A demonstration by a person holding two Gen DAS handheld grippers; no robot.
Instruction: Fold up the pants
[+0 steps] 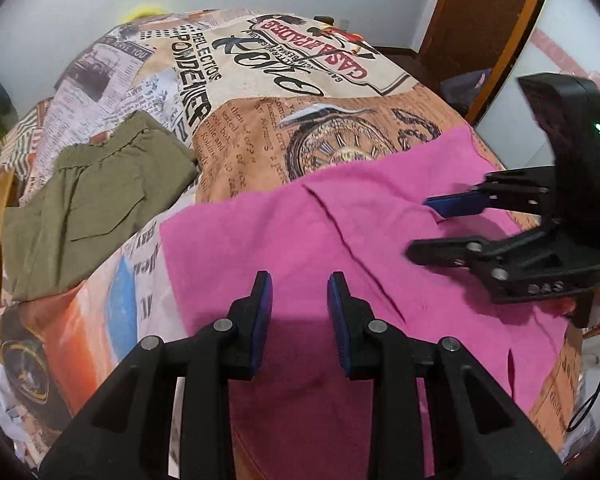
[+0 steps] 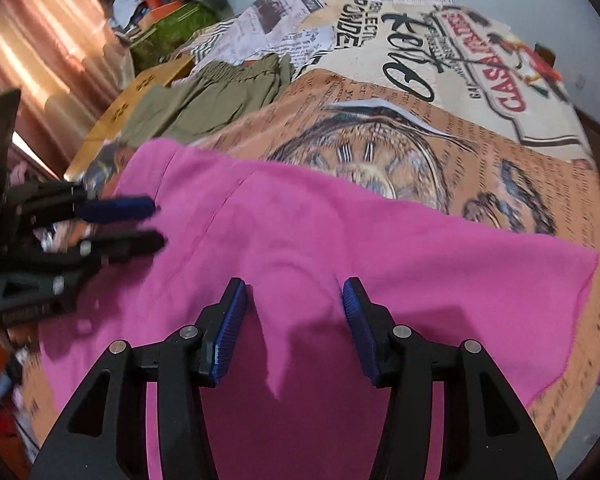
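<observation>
Pink pants (image 1: 300,240) lie spread flat on the printed bedcover (image 1: 260,128); they also fill the middle of the right wrist view (image 2: 340,240). My left gripper (image 1: 299,312) is open and empty just above the pink fabric near its front part. It also shows at the left of the right wrist view (image 2: 156,224), blurred. My right gripper (image 2: 294,320) is open and empty over the pants. It shows at the right of the left wrist view (image 1: 416,226), its jaws apart over the cloth.
Olive-green pants (image 1: 92,200) lie folded at the back left of the bed, also in the right wrist view (image 2: 212,96). A cardboard box (image 2: 140,96) stands beside them. A wooden door (image 1: 484,28) is at the back right. A cable (image 1: 596,384) hangs at the right.
</observation>
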